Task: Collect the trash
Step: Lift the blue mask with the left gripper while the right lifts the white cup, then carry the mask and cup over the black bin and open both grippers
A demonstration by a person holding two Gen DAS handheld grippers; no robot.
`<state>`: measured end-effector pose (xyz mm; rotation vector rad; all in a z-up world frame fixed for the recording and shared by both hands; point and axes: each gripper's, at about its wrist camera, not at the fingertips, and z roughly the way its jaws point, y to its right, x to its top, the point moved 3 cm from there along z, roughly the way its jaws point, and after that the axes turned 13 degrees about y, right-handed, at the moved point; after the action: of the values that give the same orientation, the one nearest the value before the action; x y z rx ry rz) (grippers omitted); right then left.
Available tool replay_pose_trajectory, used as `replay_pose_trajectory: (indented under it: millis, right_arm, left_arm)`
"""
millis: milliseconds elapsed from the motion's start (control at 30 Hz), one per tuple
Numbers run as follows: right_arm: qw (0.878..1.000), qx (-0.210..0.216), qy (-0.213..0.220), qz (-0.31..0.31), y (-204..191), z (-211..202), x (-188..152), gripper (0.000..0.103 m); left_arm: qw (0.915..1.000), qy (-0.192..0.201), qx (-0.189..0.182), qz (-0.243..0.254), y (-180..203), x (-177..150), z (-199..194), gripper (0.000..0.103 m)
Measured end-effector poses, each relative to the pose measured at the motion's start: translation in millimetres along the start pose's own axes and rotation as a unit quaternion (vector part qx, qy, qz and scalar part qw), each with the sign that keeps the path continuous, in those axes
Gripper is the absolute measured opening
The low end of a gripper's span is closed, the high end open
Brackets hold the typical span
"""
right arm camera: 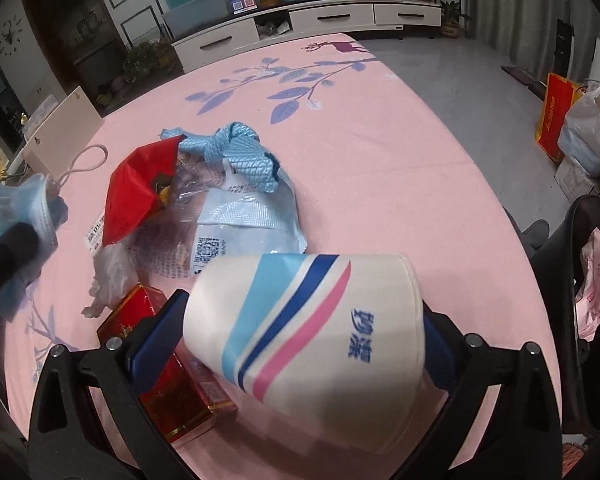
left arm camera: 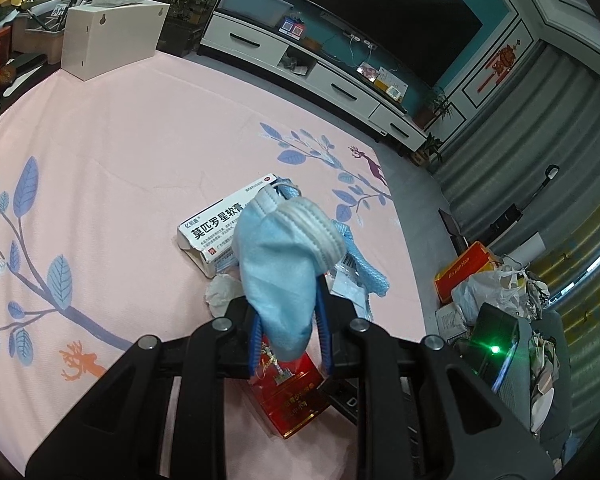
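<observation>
1. Left gripper (left arm camera: 286,344) pinches a soft, limp blue face mask (left arm camera: 284,264), lifted above the pink tablecloth (left arm camera: 120,140).
2. Right gripper (right arm camera: 300,344) clamps a light, crushable paper cup (right arm camera: 304,332) by its sides; gentle pressure looks wise.

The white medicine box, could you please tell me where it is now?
In the left wrist view, the white medicine box lies mid-table on the pink cloth, behind the held blue face mask.

White carton (left arm camera: 228,228), mid-tabletop: "亿邦惠", "莫匹罗星软膏"
Orange box (left arm camera: 466,270), on the floor off the tabletop's right edge: "Jin Jian Nan"
Paper cup (right arm camera: 312,332): blue characters, unclear
Plastic wrapper (right arm camera: 236,220): QR code, print too small to read
</observation>
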<state>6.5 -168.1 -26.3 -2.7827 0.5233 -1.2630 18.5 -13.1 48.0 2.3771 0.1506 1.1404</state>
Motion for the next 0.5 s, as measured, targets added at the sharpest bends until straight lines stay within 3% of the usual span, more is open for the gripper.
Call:
replay_pose_trajectory:
  millis: [167,300,500]
  right_arm:
    - [1.0,0.005,0.016,-0.008,0,-4,2,0.087]
    - [1.0,0.02,0.015,0.005,4,-10,4,0.086]
    - [0.997,0.023,0.067,0.02,26,-62,24,0.086]
  left_arm:
    - [1.0,0.0,-0.005,-0.002,2,-2,-1,0.022]
    - [0.9999,0.003,-0.011,0.002,3,-1,-4,0.022]
    - [0.9991,0.008,-0.042,0.009,21,-3,-15,0.022]
